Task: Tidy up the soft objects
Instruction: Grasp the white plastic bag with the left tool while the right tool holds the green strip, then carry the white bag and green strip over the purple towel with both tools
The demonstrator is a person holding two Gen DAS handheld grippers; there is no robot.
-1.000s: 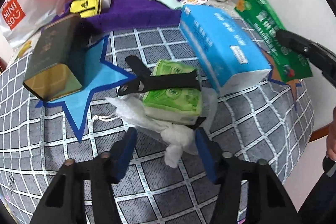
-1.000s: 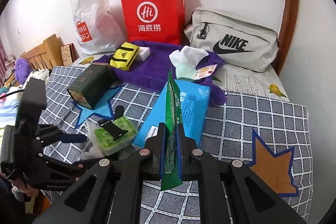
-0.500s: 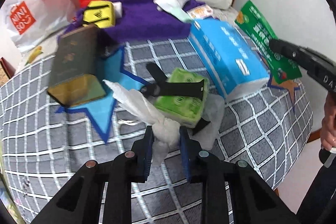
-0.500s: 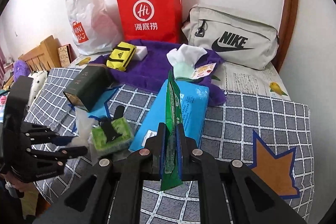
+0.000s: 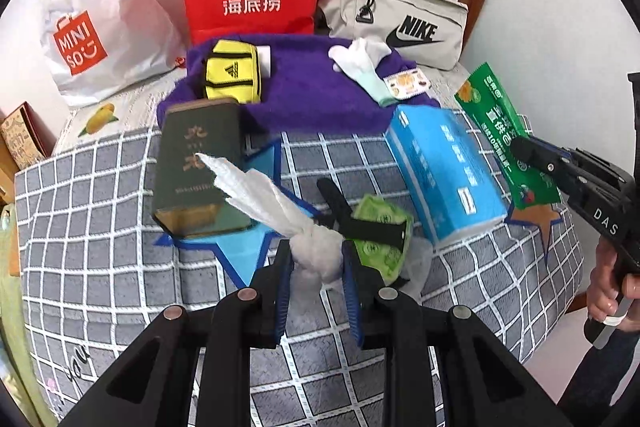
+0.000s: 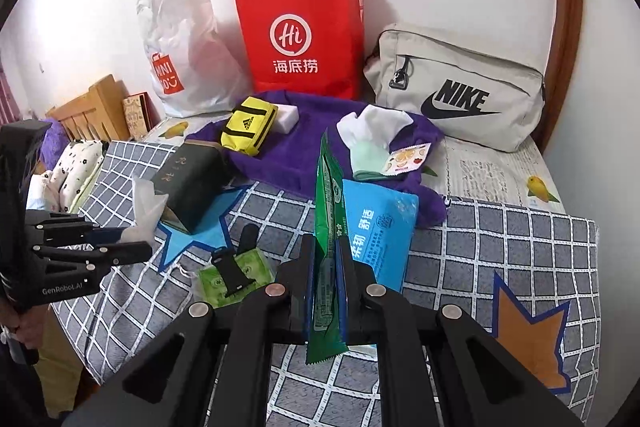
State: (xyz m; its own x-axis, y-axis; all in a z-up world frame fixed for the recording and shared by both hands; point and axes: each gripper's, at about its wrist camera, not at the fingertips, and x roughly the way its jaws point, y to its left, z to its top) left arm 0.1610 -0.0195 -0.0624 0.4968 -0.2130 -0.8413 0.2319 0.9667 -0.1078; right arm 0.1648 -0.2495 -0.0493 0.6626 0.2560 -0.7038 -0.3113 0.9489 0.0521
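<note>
Both grippers loaded above the checked bed

The left gripper (image 5: 316, 259) is clamped on a bunched white tissue (image 5: 280, 211), lifted beside the dark box (image 5: 196, 163); the right gripper (image 6: 325, 267) pinches a green packet (image 6: 328, 227) upright over the blue tissue pack (image 6: 380, 231).

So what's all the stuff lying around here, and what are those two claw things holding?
paper bag: 1, red, against the back wall
plastic bag: 1, white, left of the red one
Nike bag: 1, beige, back right
blanket: 1, purple, in front of the bags
pouch: 1, yellow, on the blanket
box: 1, dark green, on the blue star
tissue pack: 1, blue, centre right
wipes pack: 1, green, under a black strap
left gripper: shut on white cloth
right gripper: shut on green packet
</note>
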